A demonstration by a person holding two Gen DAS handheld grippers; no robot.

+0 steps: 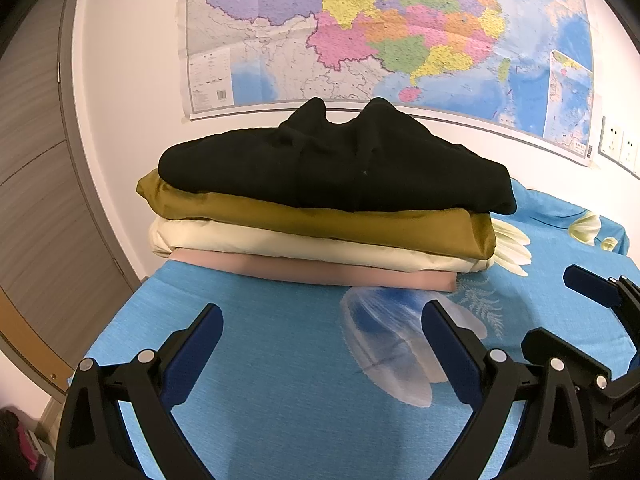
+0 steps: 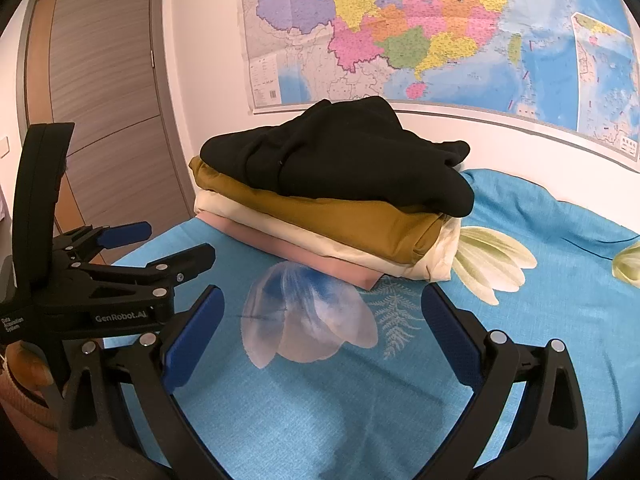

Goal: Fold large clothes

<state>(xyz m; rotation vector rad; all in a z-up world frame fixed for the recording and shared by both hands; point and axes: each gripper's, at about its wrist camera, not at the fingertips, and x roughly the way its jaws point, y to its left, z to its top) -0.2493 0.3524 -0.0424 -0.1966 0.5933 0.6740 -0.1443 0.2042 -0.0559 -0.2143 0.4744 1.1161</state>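
A stack of folded clothes sits at the far side of the bed: a black garment [image 1: 336, 168] on top, then a mustard one [image 1: 320, 220], a cream one [image 1: 280, 246] and a pink one [image 1: 320, 270] at the bottom. The right wrist view shows the same black top piece [image 2: 340, 160], slightly rumpled. My left gripper [image 1: 322, 320] is open above the bedcover, short of the stack, holding nothing. My right gripper [image 2: 322, 304] is open too, with only the cover between its fingers. Each gripper shows in the other's view: the right one [image 1: 560, 308] and the left one [image 2: 176, 242].
The bed has a blue cover [image 1: 280, 380] printed with pale flowers and a fern. A large coloured map [image 1: 380, 32] hangs on the white wall behind the stack. A grey and wood door [image 2: 100, 80] stands to the left, and wall sockets [image 1: 618, 142] are at the right.
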